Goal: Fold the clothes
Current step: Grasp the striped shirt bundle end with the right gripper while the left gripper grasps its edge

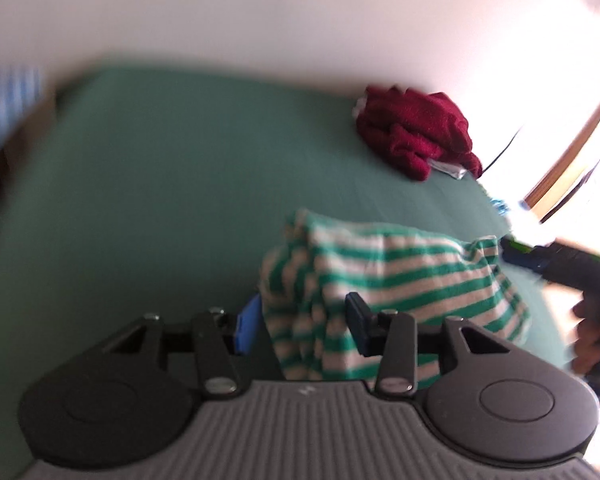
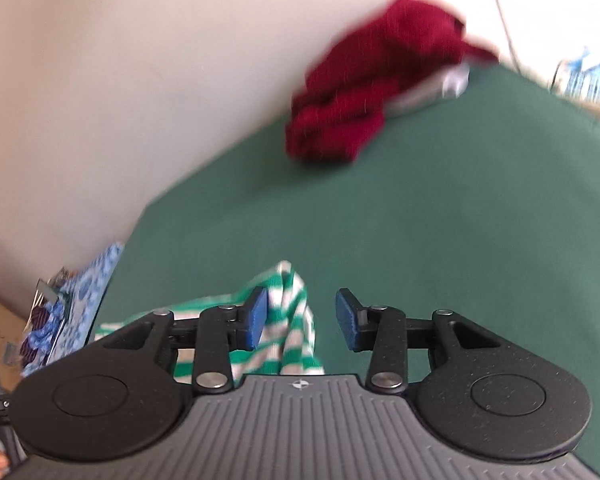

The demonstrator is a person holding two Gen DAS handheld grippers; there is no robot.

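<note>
A green-and-white striped garment [image 1: 384, 280] lies bunched on the green bed sheet [image 1: 160, 184]. My left gripper [image 1: 300, 320] is open, with the striped cloth lying between its blue pads [image 1: 247, 330]. In the right wrist view the same striped garment [image 2: 284, 328] sits between and under the open right gripper [image 2: 302, 318], nearer the left pad [image 2: 257, 318]. The right gripper [image 1: 572, 264] shows at the right edge of the left wrist view, held in a hand. A crumpled dark red garment [image 1: 416, 130] lies at the far side of the bed by the wall; it also shows in the right wrist view [image 2: 364, 92].
A white wall [image 1: 260, 12] runs along the bed's far side. A silver packet [image 1: 448, 168] lies under the red garment. Blue patterned items [image 2: 72, 300] and clutter sit off the bed's left edge in the right wrist view. A wooden frame [image 1: 572, 148] stands at right.
</note>
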